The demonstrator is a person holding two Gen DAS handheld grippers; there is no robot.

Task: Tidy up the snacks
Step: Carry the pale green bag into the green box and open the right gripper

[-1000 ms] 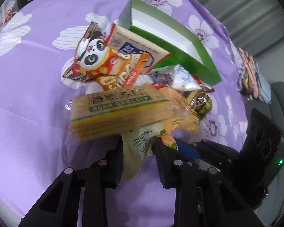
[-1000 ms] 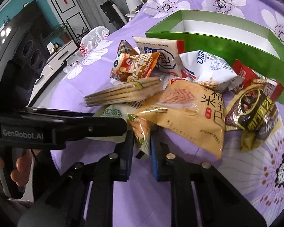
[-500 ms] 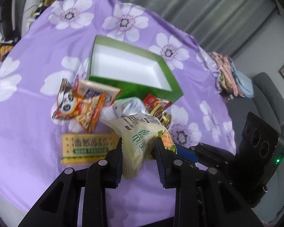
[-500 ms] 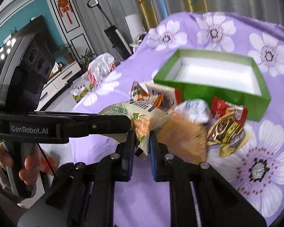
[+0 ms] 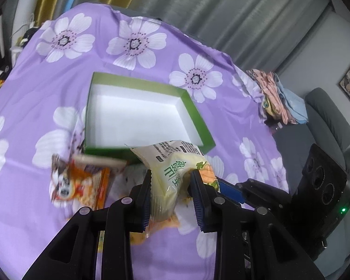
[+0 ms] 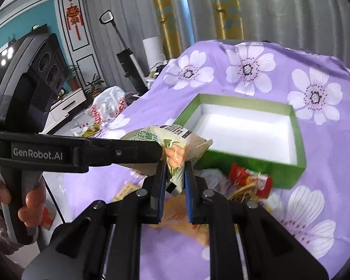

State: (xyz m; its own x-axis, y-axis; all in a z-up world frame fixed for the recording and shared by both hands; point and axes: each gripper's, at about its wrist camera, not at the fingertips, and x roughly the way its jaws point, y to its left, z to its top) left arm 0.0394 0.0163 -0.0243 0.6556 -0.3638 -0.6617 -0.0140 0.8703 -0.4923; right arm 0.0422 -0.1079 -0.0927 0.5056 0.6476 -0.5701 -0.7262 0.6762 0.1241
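Both grippers were clamped on one pale green snack bag [image 5: 175,175]: the left gripper [image 5: 171,196] around its middle, the right gripper [image 6: 175,182] pinching its corner. The bag hung just in front of the empty green box [image 5: 198,116], above the remaining snack pile [image 6: 249,182]. The carrying step seemed underway; next, the bag likely needed moving over the box's near wall and both grips releasing.

"GenRobot.AI" stands in white on the left gripper [image 6: 161,154]; the pale snack bag [image 5: 175,170] carries green, perhaps Chinese, characters.
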